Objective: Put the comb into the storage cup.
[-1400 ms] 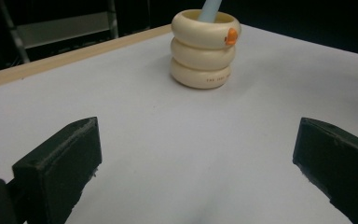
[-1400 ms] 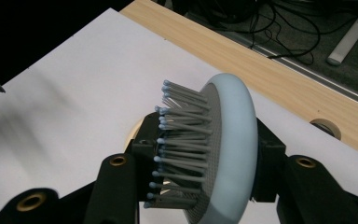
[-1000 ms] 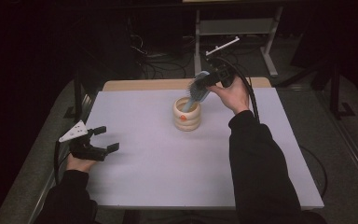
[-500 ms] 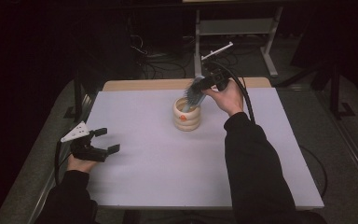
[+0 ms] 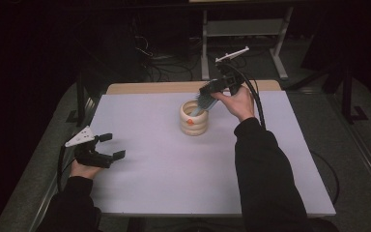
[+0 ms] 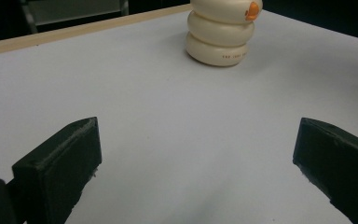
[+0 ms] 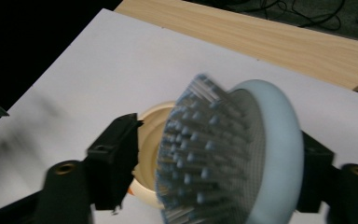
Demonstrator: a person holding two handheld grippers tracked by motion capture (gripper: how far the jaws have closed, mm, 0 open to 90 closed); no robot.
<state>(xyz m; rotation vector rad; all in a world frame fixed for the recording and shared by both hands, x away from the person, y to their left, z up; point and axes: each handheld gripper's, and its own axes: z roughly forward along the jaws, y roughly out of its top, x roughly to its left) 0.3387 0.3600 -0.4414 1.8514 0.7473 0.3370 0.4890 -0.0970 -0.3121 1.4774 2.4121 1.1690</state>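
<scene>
the cream ringed holder (image 5: pixel 194 119) stands upright on the white sheet of the counter (image 5: pixel 174 183), toward its far middle, built like three stacked rings with an orange mark (image 5: pixel 190 122) on its near side. in the left tool view the same holder (image 6: pixel 221 32) shows a line of small dark print on its lowest ring, too small to read; the orange mark (image 6: pixel 251 10) sits on the top ring. the pale blue hairbrush (image 5: pixel 204 102) leans with its lower end inside the holder's mouth, head up and tilted toward the right tool (image 5: pixel 211 94). in the right tool view the brush (image 7: pixel 233 154) stands between the two black jaws, bristles facing the left jaw and the smooth back at the right jaw; the jaws have just been opening, a gap shows between the left jaw and the bristles, so the brush is between them but not clamped. the holder's rim (image 7: pixel 150 140) is visible behind the brush. no brand or label can be read on the brush. the left tool (image 5: pixel 107 146) rests at the near left edge of the sheet, well apart from the holder, its jaws spread wide with nothing between them; bare white sheet lies between them in its own view.
</scene>
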